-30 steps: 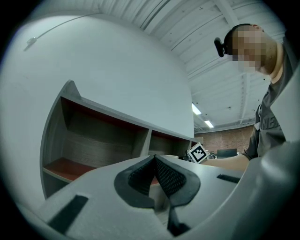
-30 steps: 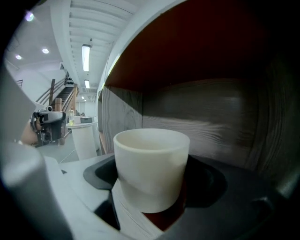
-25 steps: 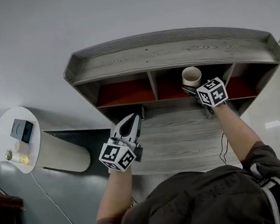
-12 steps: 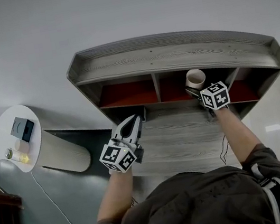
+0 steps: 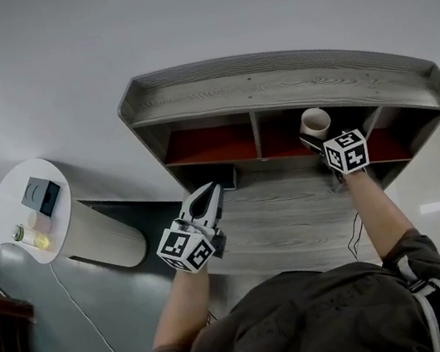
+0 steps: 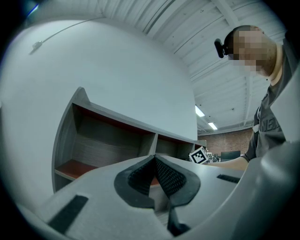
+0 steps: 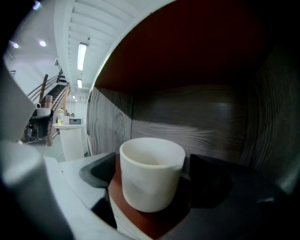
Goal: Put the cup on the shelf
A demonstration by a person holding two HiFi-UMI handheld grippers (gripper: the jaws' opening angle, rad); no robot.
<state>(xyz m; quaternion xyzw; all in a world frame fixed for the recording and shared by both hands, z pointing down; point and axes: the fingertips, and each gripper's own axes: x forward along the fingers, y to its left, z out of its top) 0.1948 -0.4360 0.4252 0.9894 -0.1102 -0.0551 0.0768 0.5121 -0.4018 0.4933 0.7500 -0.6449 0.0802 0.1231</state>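
Note:
A cream cup (image 5: 315, 123) (image 7: 150, 159) stands upright on the red floor of the middle compartment of the grey wooden shelf (image 5: 272, 86). My right gripper (image 5: 313, 139) (image 7: 154, 183) reaches into that compartment with the cup between its jaws. Its jaws have just been opening, and the dark pads (image 7: 99, 169) now stand a little off the cup's sides. My left gripper (image 5: 209, 191) (image 6: 155, 158) hovers over the desk in front of the left compartment, shut with nothing in it.
The shelf (image 6: 108, 145) sits on a grey wooden desk (image 5: 286, 214) against a white wall. A dark flat object (image 5: 226, 180) lies under the shelf's left part. A round white side table (image 5: 20, 240) with small items stands to the far left.
The whole scene has slid slightly right in the head view. The cup and my right gripper keep their place in the middle compartment. My left gripper has hardly shifted.

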